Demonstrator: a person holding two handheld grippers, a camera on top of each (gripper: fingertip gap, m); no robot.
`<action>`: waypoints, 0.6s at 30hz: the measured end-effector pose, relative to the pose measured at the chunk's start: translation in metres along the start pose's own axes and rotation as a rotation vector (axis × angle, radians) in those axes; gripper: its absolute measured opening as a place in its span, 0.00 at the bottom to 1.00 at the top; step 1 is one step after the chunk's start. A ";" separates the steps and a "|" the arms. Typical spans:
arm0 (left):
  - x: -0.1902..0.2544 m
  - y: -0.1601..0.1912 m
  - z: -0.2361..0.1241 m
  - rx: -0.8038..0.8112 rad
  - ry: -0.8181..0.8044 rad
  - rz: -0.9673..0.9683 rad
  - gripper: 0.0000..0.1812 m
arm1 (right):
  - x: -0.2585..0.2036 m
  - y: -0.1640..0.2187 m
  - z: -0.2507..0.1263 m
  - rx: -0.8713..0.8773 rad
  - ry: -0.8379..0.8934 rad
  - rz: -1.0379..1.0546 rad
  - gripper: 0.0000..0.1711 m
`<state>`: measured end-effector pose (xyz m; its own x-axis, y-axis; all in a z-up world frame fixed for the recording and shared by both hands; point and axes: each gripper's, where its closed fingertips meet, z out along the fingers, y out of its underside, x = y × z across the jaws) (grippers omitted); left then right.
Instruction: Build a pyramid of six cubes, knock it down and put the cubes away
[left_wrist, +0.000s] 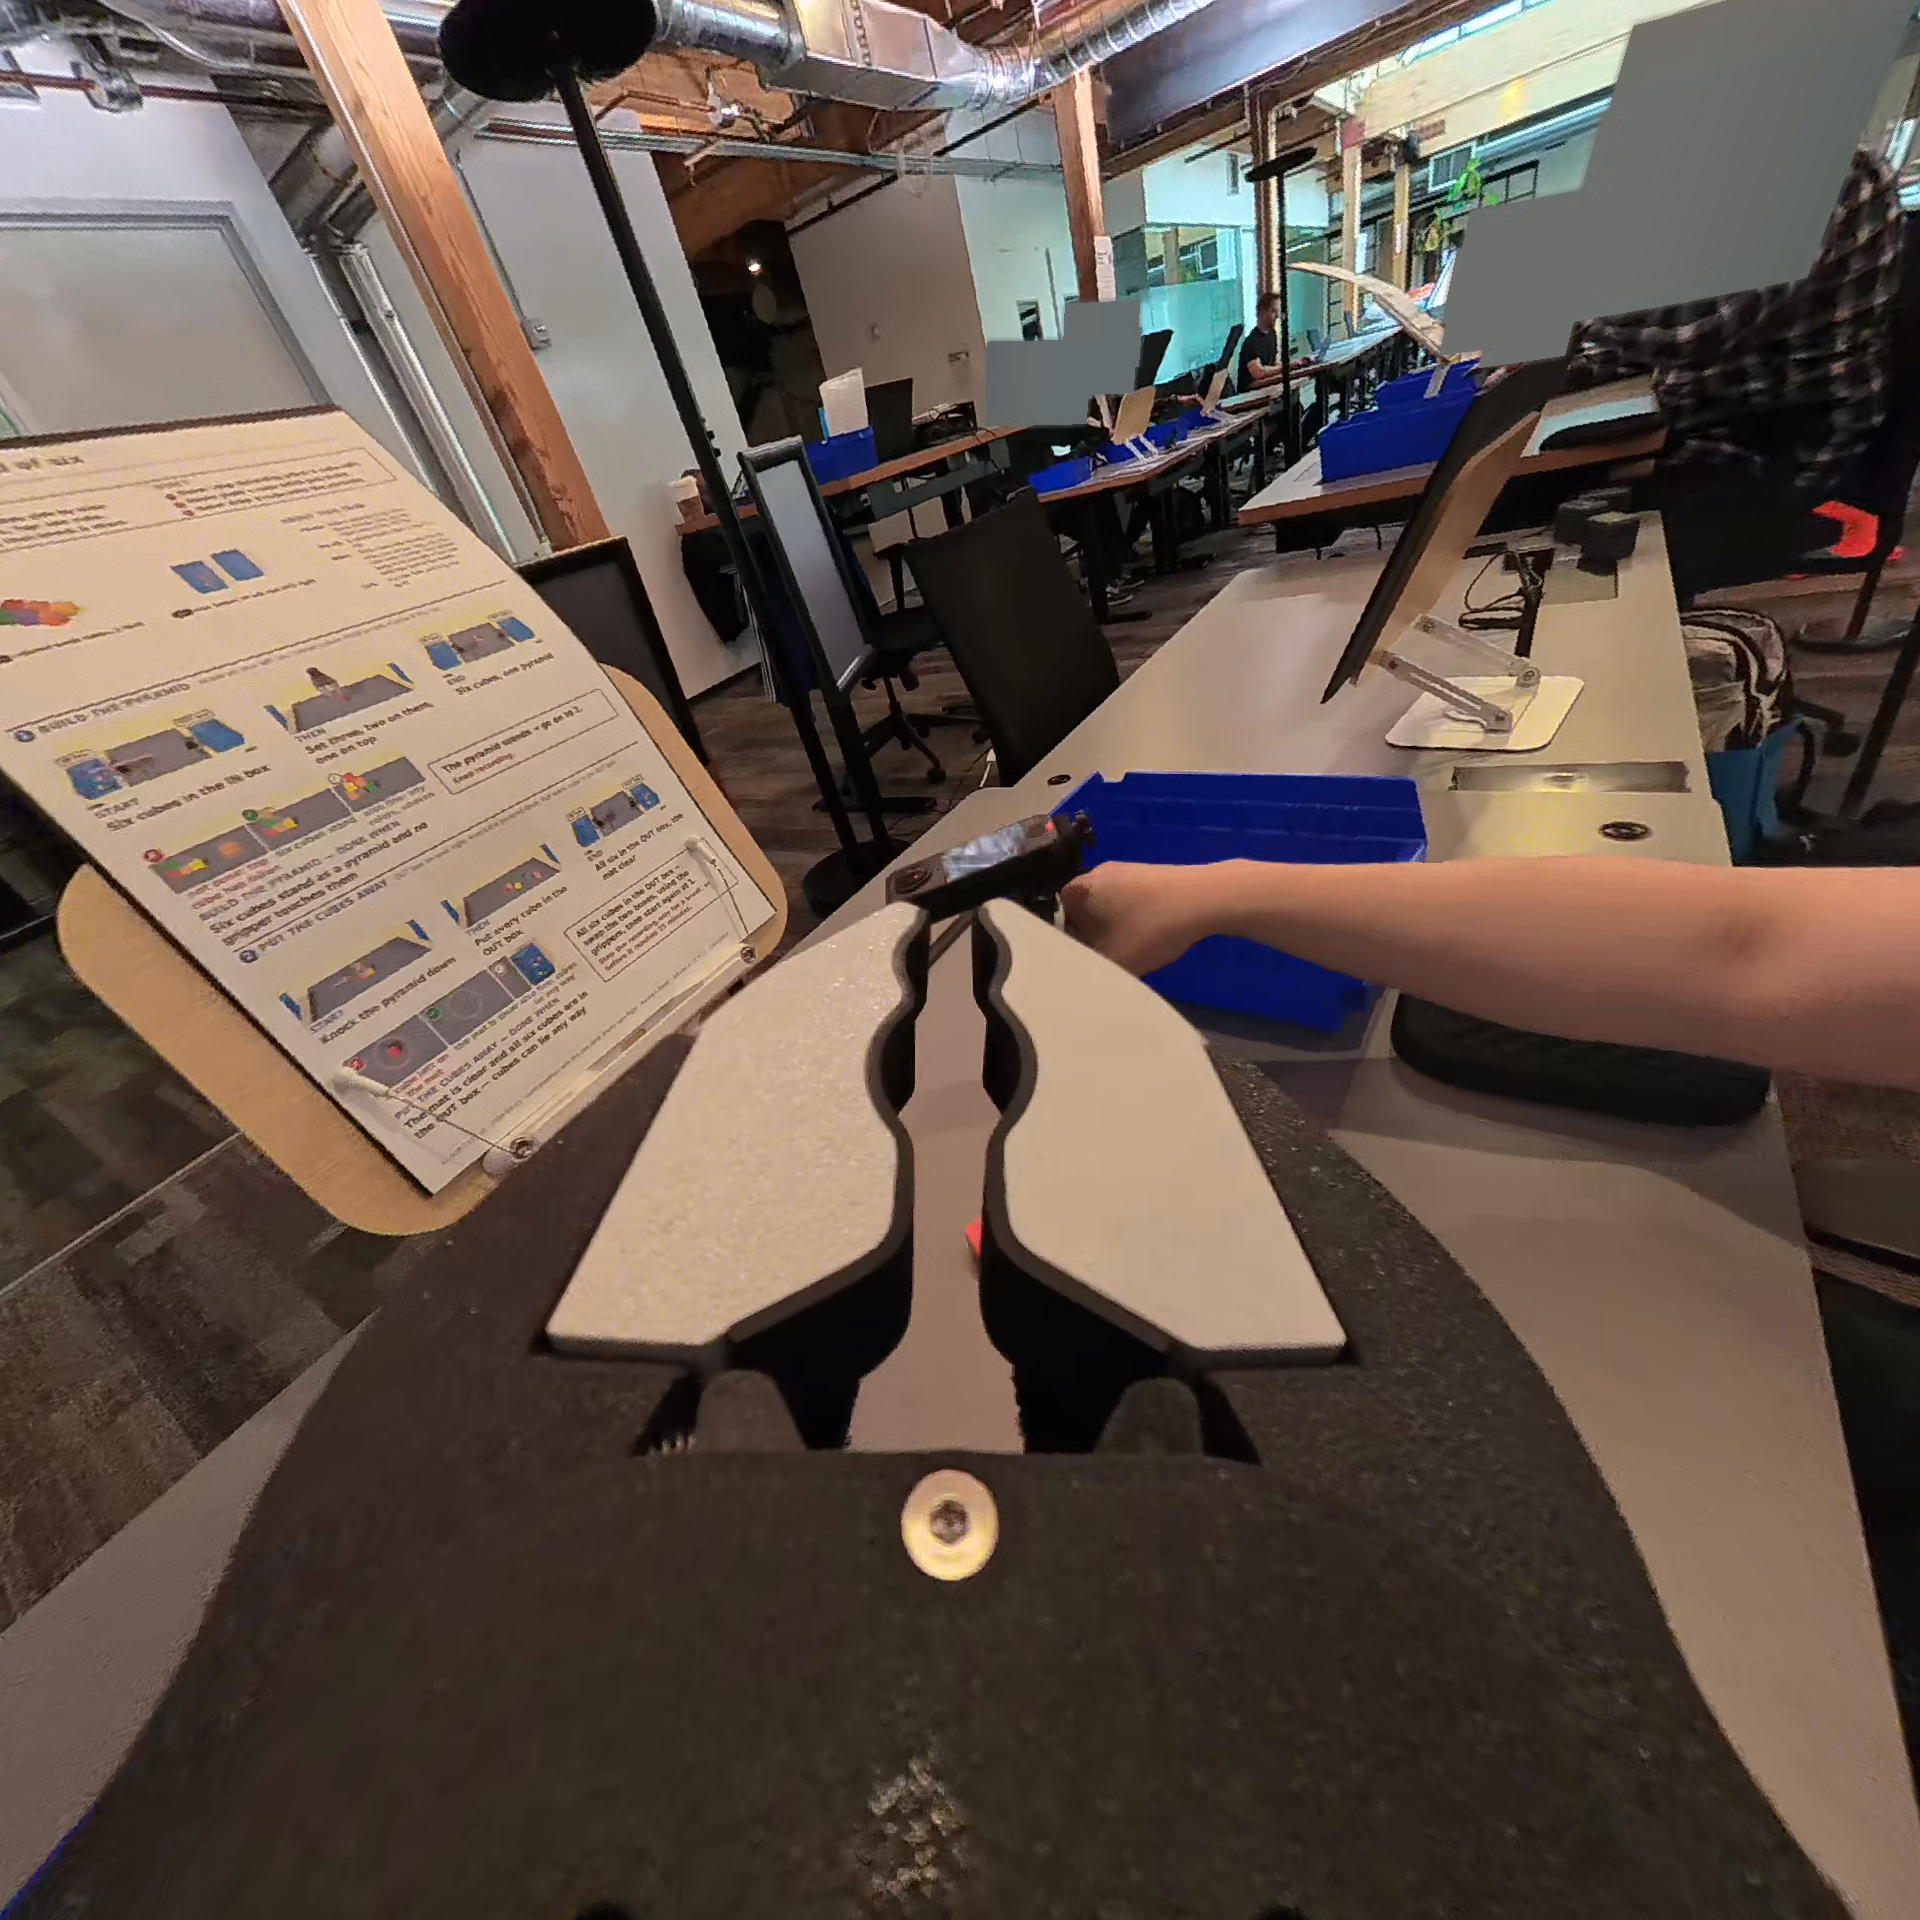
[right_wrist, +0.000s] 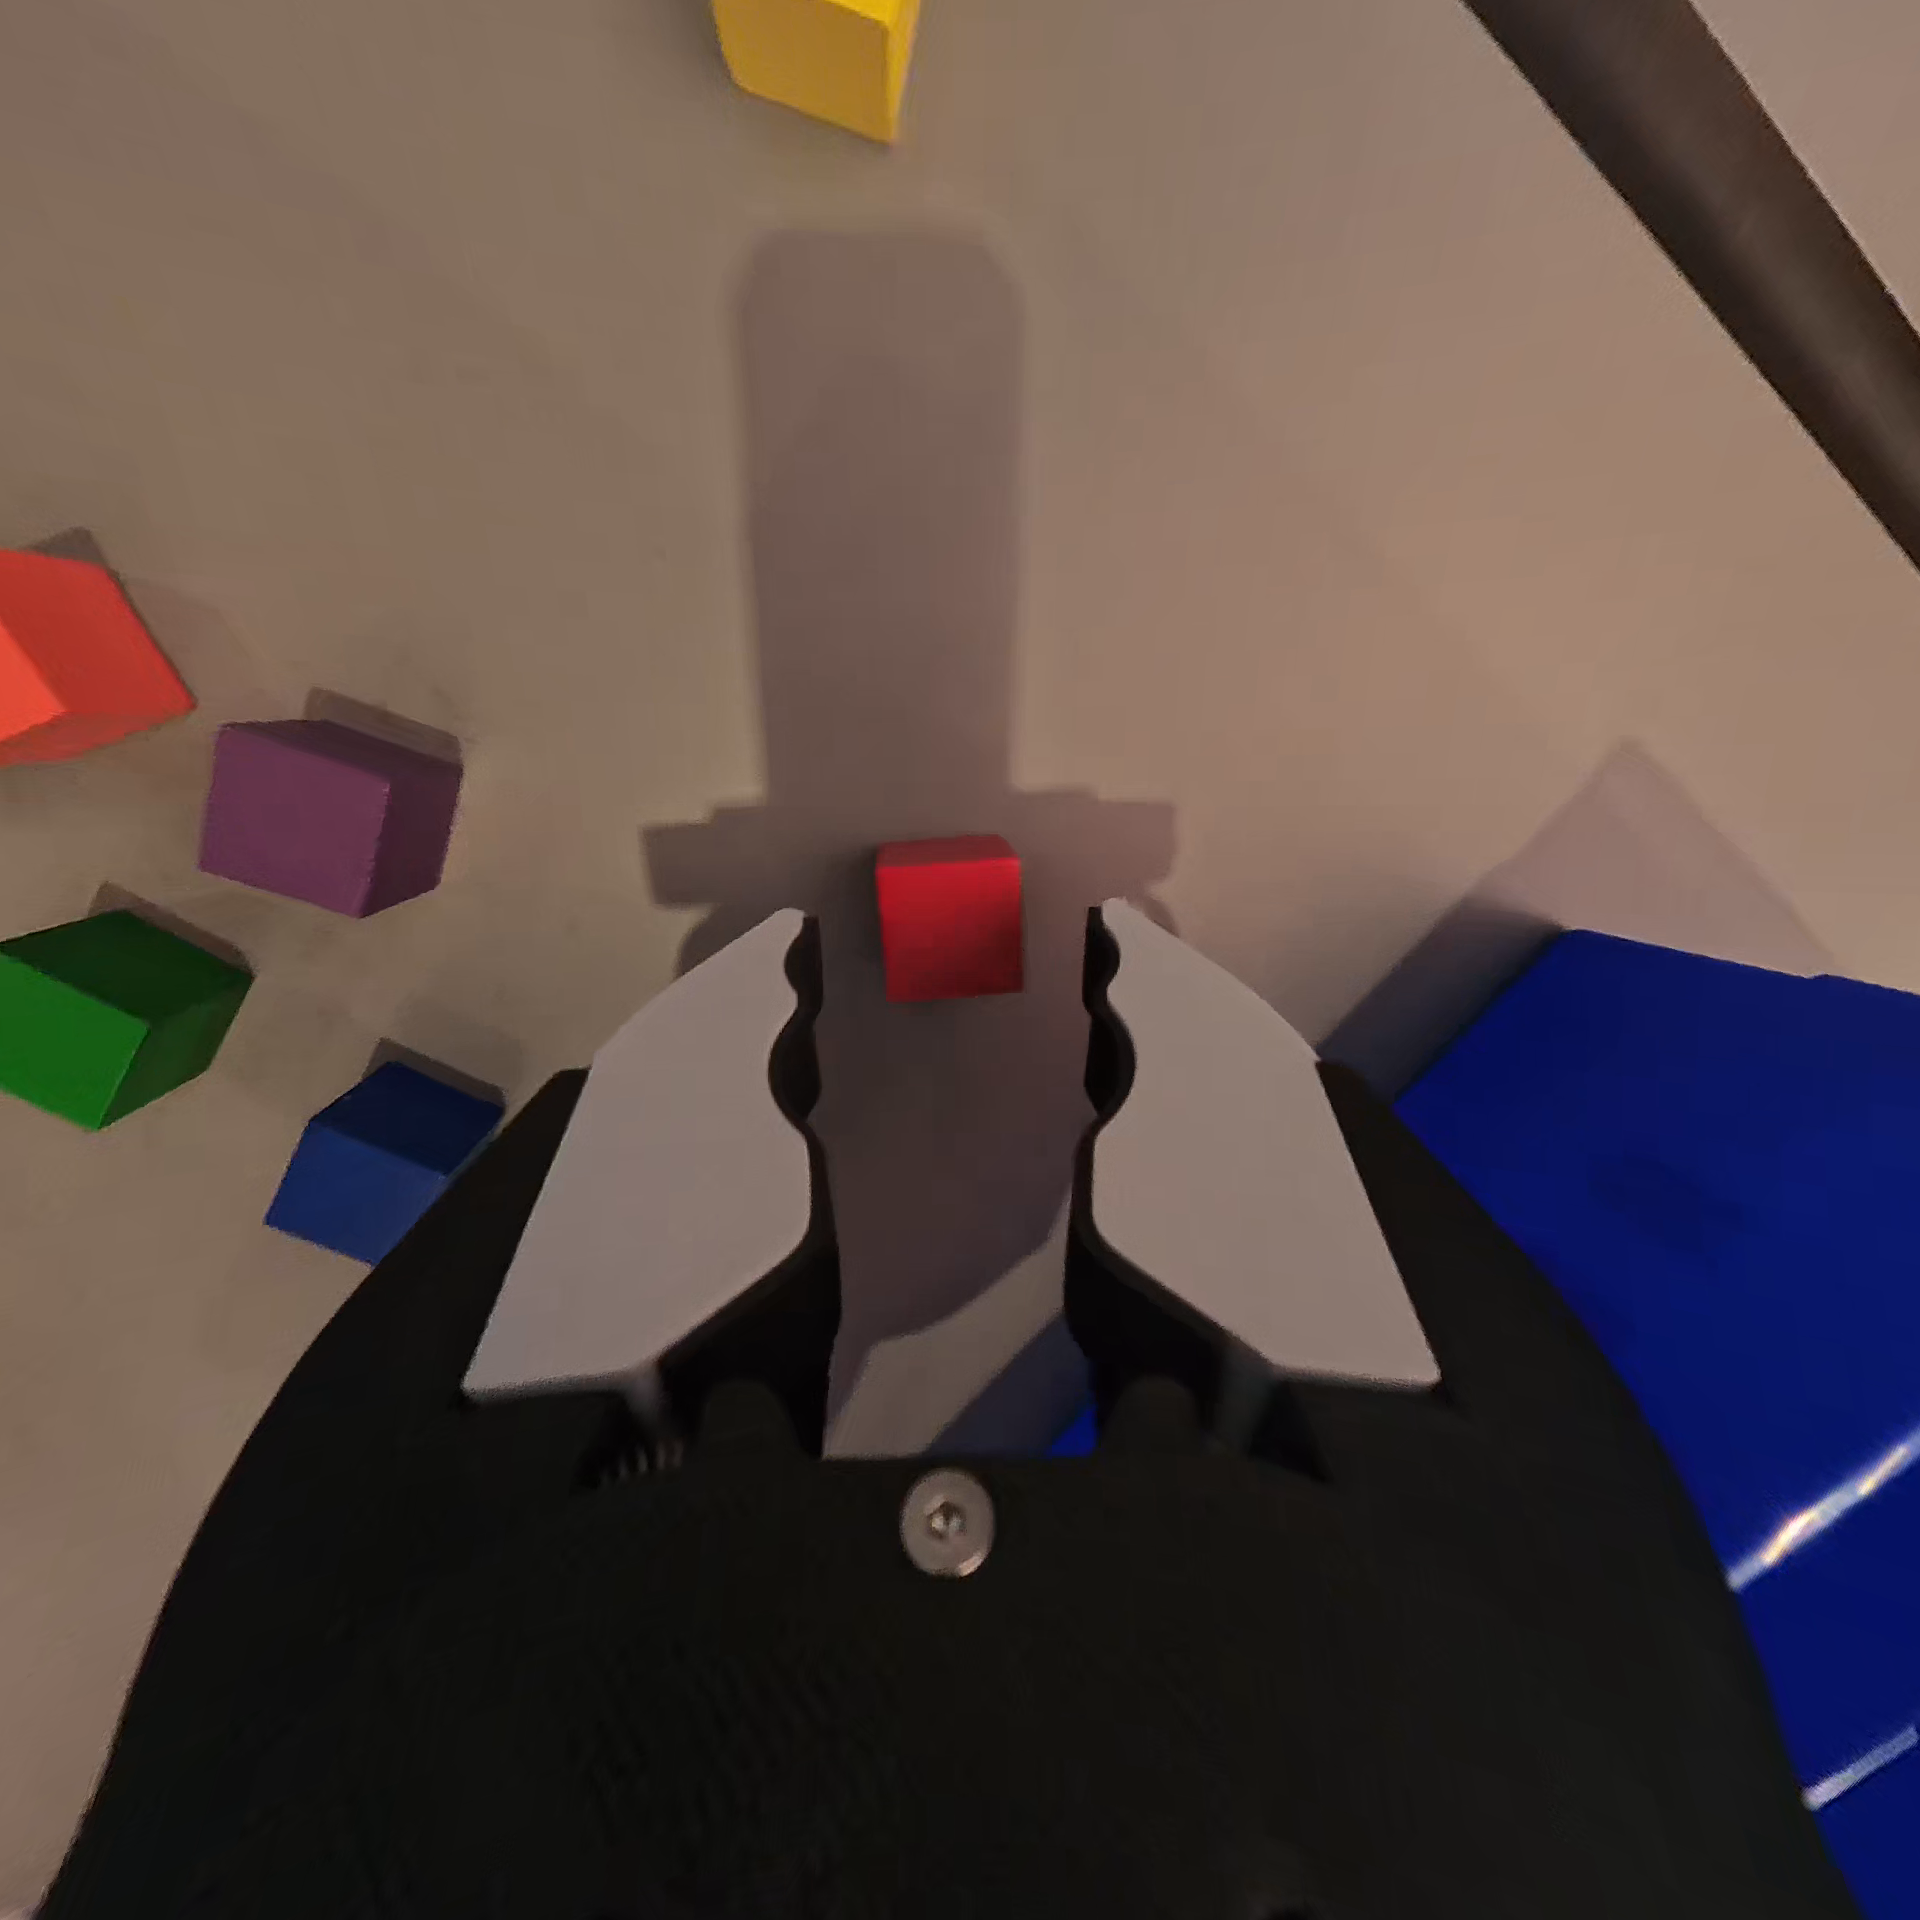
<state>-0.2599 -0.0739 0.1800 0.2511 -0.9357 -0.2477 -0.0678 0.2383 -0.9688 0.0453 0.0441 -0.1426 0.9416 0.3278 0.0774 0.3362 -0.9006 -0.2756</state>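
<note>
Right gripper over grey mat, jaws apart, nothing held; red cube on mat below, just past fingertips. Orange, purple, green, blue, yellow cubes scattered, none stacked. Blue bin at right. Left gripper raised, jaws nearly closed, empty

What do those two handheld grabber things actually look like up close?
Each gripper, left and right, has a rough black body, a silver screw at its centre, and two pale grey fingers with wavy black inner edges.
</note>
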 end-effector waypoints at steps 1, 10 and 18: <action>0.002 0.000 -0.001 0.000 0.006 0.007 0.04 | 0.001 0.002 0.002 -0.006 0.000 0.009 0.29; 0.010 -0.001 -0.003 -0.015 0.016 0.061 0.02 | -0.015 -0.010 -0.013 0.066 -0.131 0.013 0.17; 0.011 0.005 0.001 -0.047 0.022 0.066 0.01 | 0.062 -0.033 -0.211 0.398 0.097 0.088 0.17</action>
<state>-0.2565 -0.0831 0.1721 0.2235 -0.9240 -0.3103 -0.1289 0.2876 -0.9490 0.0967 0.0337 0.0730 0.9704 0.2086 0.1215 0.2377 -0.7372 -0.6325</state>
